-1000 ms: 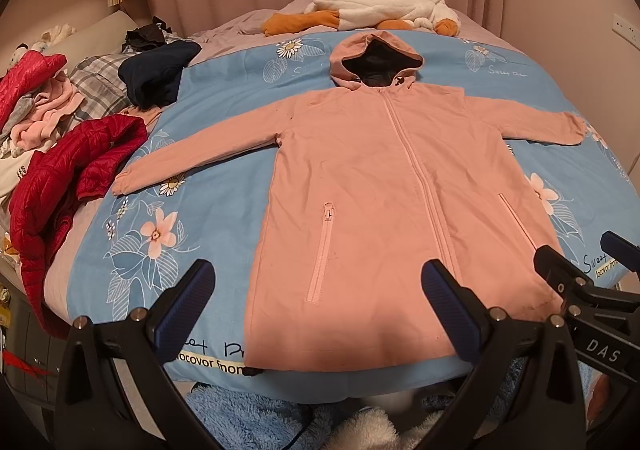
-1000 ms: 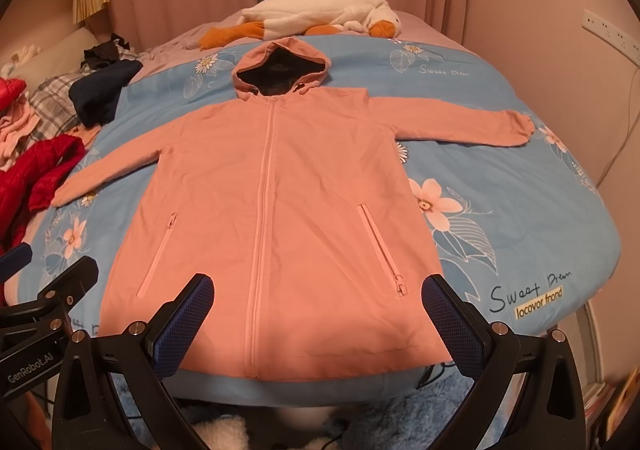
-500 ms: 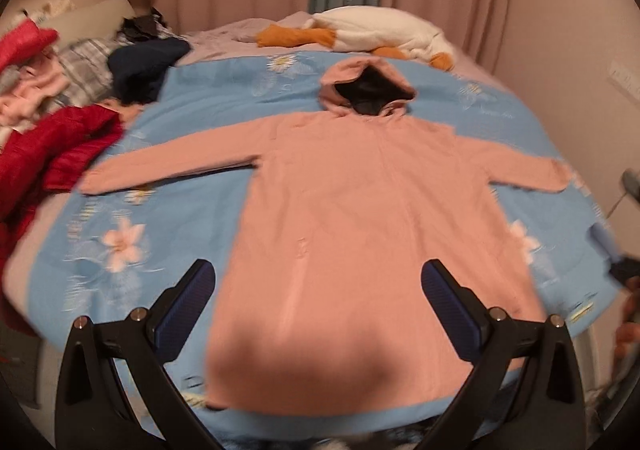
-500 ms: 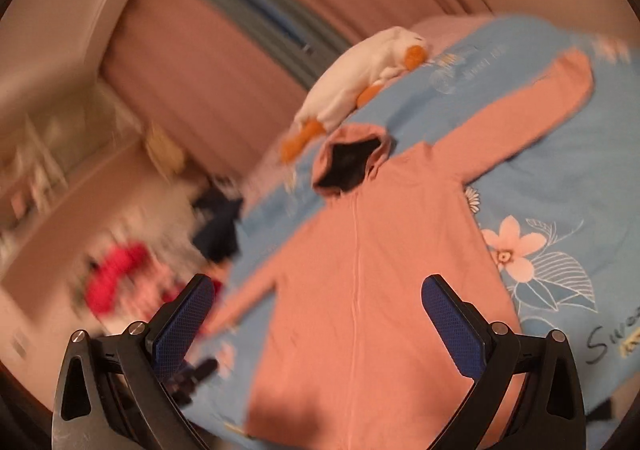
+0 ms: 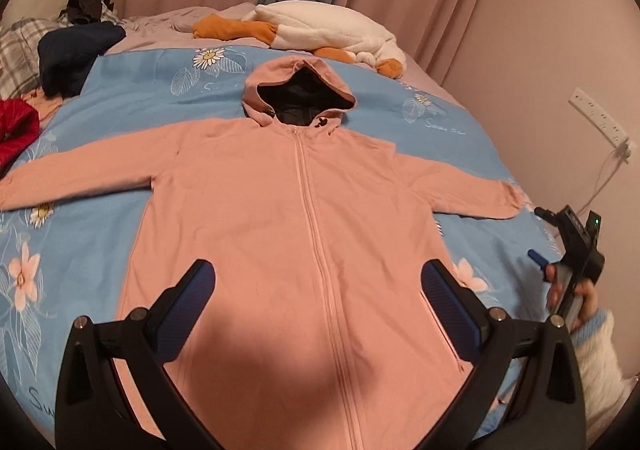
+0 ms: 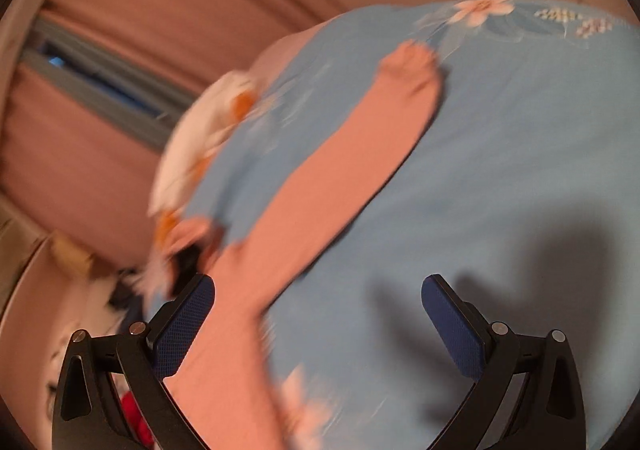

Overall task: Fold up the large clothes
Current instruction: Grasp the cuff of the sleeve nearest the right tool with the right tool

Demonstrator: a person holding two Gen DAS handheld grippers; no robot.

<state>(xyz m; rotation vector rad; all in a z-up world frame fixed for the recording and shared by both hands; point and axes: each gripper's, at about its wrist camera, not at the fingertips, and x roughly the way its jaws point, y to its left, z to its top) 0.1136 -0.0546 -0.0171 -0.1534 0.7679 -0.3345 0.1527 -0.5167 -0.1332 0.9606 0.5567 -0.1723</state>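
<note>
Both grippers [image 5: 318, 290] [image 6: 318, 314] — jaws wide apart

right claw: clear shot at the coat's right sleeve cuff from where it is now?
Probably yes. The right claw is open over the blue bedspread, aimed along the pink coat's sleeve, whose cuff lies flat with nothing on or beside it. The view is blurred, so the gap is unclear.

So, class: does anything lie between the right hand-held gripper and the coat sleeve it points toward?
Nothing visible does. The right hand-held gripper is open above the blue bedcover, and the pink coat's sleeve lies flat and uncovered ahead of it. The view is blurred, so small things could be missed.
</note>
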